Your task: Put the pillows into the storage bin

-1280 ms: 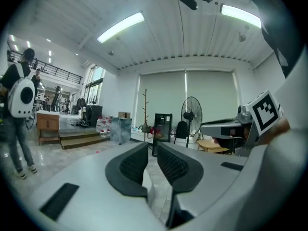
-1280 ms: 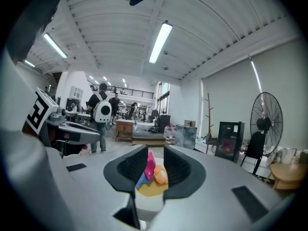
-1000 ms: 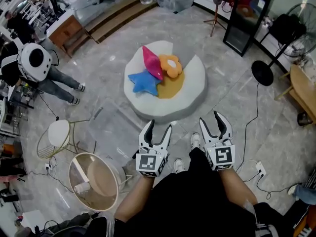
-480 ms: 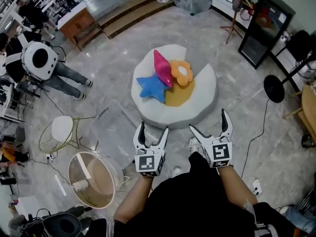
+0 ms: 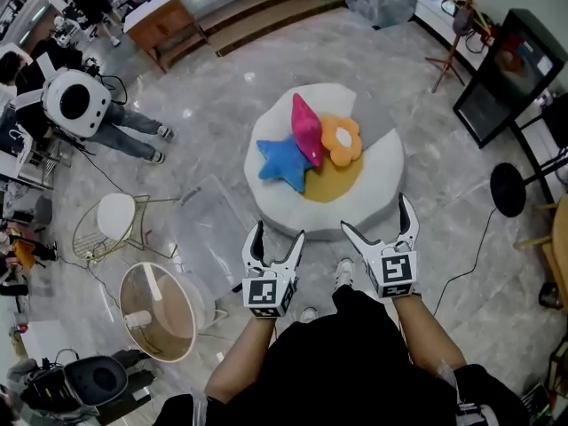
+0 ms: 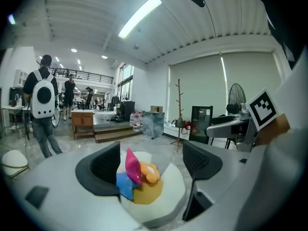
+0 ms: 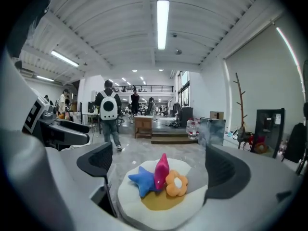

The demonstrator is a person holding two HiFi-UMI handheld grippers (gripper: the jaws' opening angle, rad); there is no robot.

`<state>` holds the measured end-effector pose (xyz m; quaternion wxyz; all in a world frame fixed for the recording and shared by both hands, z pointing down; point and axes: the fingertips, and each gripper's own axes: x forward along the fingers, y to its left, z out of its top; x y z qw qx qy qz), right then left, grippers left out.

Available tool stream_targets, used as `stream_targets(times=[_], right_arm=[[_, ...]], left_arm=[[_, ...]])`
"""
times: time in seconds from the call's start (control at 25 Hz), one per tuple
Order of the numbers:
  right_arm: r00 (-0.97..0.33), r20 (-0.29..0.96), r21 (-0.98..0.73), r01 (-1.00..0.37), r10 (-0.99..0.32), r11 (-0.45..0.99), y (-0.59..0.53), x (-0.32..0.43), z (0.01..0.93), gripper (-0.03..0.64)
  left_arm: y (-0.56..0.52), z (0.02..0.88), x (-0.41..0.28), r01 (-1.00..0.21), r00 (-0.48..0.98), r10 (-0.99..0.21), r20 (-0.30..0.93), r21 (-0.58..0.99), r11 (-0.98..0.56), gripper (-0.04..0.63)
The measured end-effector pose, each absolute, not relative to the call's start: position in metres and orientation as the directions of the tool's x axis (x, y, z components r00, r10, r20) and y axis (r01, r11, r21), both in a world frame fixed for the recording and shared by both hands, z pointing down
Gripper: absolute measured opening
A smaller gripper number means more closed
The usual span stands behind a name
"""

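Observation:
Three pillows lie on a white round pouf (image 5: 373, 185): a blue star (image 5: 284, 161), an upright pink one (image 5: 307, 130) and an orange flower (image 5: 341, 140). A clear storage bin (image 5: 211, 227) stands on the floor left of the pouf. My left gripper (image 5: 278, 233) and right gripper (image 5: 376, 216) hover side by side just short of the pouf, both open with nothing between their fingers; their jaws have just been opening. In the left gripper view the left gripper (image 6: 151, 165) frames the star (image 6: 125, 185) from a distance. The right gripper (image 7: 163, 166) frames the pink pillow (image 7: 161, 171).
A wire chair with a white seat (image 5: 114, 231) and a round tan tub (image 5: 162, 309) stand at the left. A person with a white backpack (image 5: 75, 105) stands farther left. A black fan base (image 5: 508, 189), a black cabinet (image 5: 510, 74) and floor cables lie right. Wooden steps (image 5: 257, 20) are beyond.
Both grippers have come nearer to the pouf, which now sits closer in the head view. The right gripper's jaws stand much wider than a second ago, and the left's are also wider.

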<state>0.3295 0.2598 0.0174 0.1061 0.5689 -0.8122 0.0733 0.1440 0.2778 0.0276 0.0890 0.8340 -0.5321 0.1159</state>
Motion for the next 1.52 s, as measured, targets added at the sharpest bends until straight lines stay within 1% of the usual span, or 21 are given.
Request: stream_targets(times=[0.2,0.4,0.6,0.92,1.04,1.24,1.52], right_arm=[[-0.388,0.272,-0.010,-0.916,-0.881,0.400,0.227,0.338,0.028,0.598],[-0.431,0.279,-0.044,-0.899,-0.858,0.437,0.202,0.333,0.038,0.598],[-0.462,0.281,-0.071,-0.884,-0.841,0.462,0.185,0.313,0.042,0.598],[-0.502,0.304,-0.052,-0.858,-0.810,0.512,0.148,0.275,0.045,0.598],[-0.503,0.317,-0.061,-0.857,-0.804,0.511,0.130,0.259,0.047,0.598],[-0.495,0.355,-0.035,-0.855,-0.793,0.518,0.091,0.226,0.059,0.598],[-0.446,0.404,0.000,-0.873,-0.799,0.487,0.036,0.187,0.066,0.598]], left_arm=[[0.250,0.030,0.156,-0.927,0.366,-0.883,0.295,0.036,-0.372,0.383],[0.234,0.037,0.156,-0.935,0.339,-0.881,0.330,0.011,-0.355,0.383],[0.223,0.044,0.139,-0.946,0.313,-0.886,0.343,0.031,-0.323,0.383],[0.181,0.048,0.105,-0.957,0.287,-0.899,0.330,0.071,-0.280,0.383],[0.156,0.047,0.093,-0.959,0.284,-0.903,0.323,0.092,-0.269,0.383],[0.111,0.048,0.067,-0.950,0.311,-0.892,0.328,0.070,-0.305,0.383],[0.069,0.055,0.019,-0.940,0.340,-0.870,0.356,0.096,-0.328,0.383]])
